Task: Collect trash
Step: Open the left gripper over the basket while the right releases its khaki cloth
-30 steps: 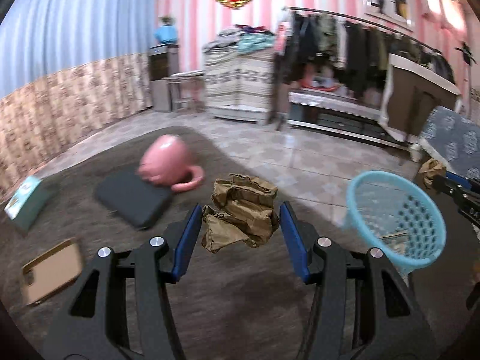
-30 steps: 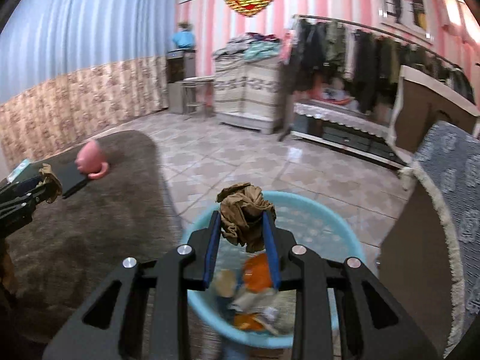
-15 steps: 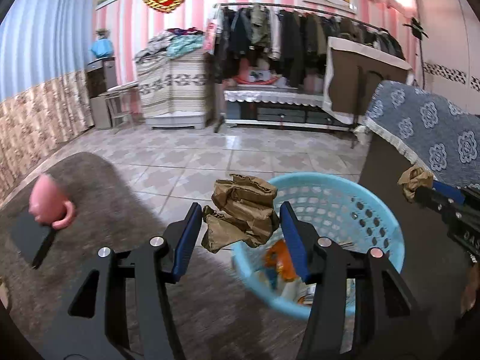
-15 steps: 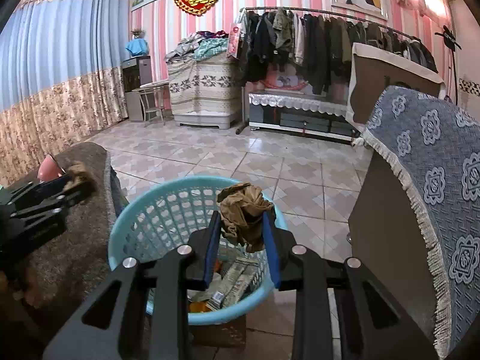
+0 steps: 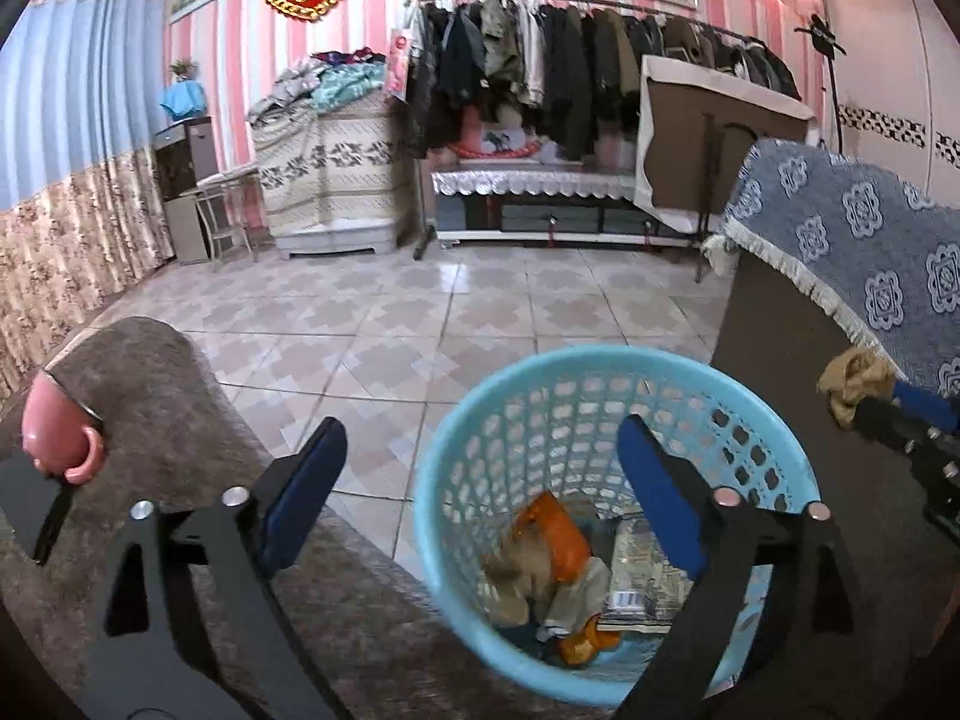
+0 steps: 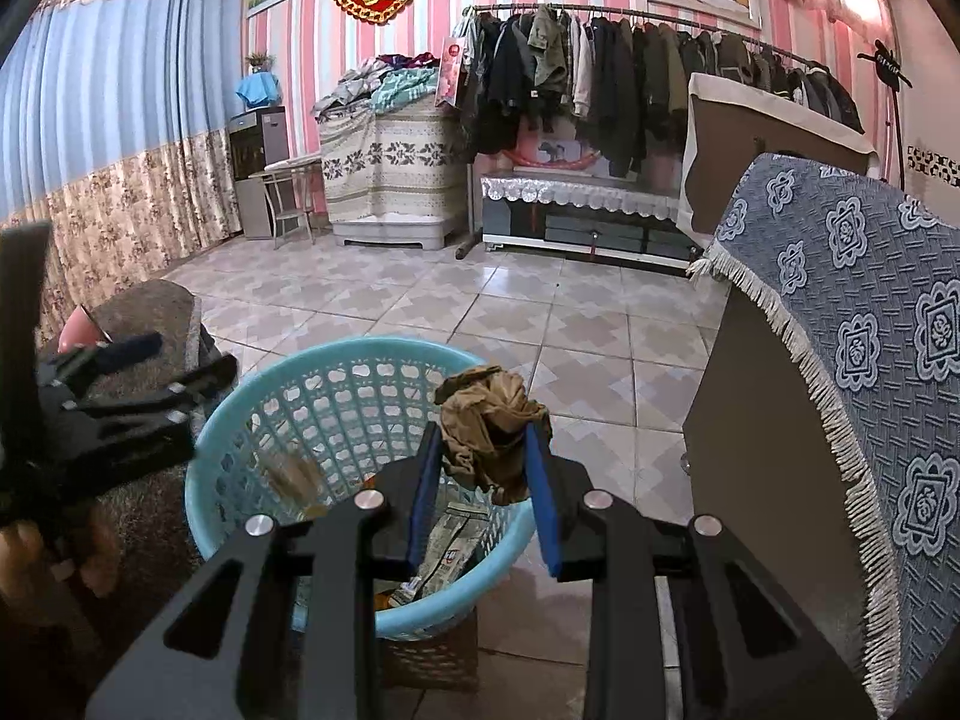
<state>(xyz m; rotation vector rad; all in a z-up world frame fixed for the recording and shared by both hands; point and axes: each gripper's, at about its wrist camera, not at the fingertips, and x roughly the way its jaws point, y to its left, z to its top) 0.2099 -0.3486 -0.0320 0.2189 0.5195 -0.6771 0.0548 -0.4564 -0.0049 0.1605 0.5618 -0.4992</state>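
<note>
Crumpled brown paper trash [image 6: 489, 429] sat pinched in our right tongs [image 6: 483, 468] over the perforated blue plastic basket's [image 6: 252, 420] near rim; released there, it might have snagged. Left tongs [image 5: 480, 486] gaped empty.

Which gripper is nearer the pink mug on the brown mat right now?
Left. The open left gripper hangs over the blue basket's rim, with the pink mug just off its left side. The right gripper, clamping crumpled brown paper, is at the basket's far side.
</note>
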